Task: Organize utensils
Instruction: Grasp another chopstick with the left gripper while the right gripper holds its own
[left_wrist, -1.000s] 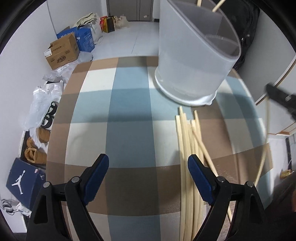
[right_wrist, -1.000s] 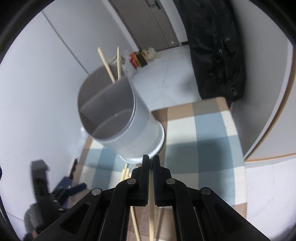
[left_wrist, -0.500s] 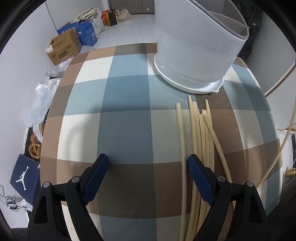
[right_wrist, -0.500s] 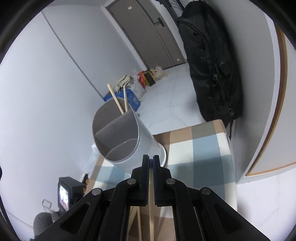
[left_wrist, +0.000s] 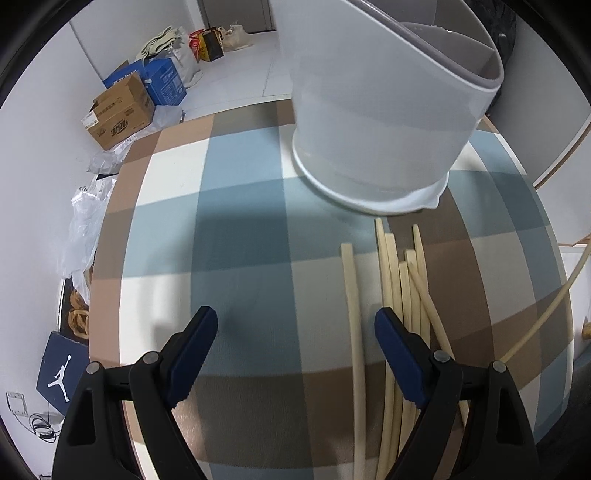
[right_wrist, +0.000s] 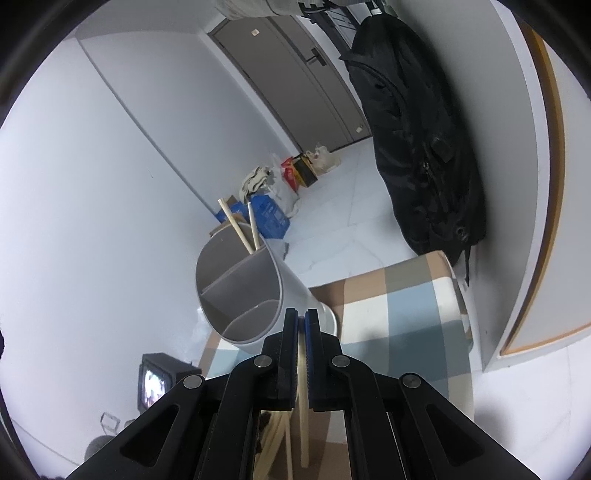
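Observation:
A grey divided utensil holder (left_wrist: 388, 110) stands on a checked tablecloth (left_wrist: 240, 240); it also shows in the right wrist view (right_wrist: 243, 295), with two chopsticks (right_wrist: 243, 232) in its far compartment. Several pale chopsticks (left_wrist: 402, 302) lie on the cloth in front of the holder. My left gripper (left_wrist: 295, 332) is open and empty, low over the cloth, with one loose chopstick (left_wrist: 351, 314) between its fingers. My right gripper (right_wrist: 302, 332) is shut on a single chopstick (right_wrist: 303, 406), held high above the table; that stick shows at the right edge of the left wrist view (left_wrist: 546, 310).
Cardboard boxes (left_wrist: 122, 110) and bags (left_wrist: 85, 221) sit on the floor left of the table. A black bag (right_wrist: 417, 147) hangs by the wall beyond the table. A small screen (right_wrist: 155, 380) stands low at left. The table edge (left_wrist: 110, 295) is close at left.
My right gripper has risen and drawn back with its chopstick; the holder looks smaller now. My left gripper has shifted so that a loose chopstick now lies between its open fingers.

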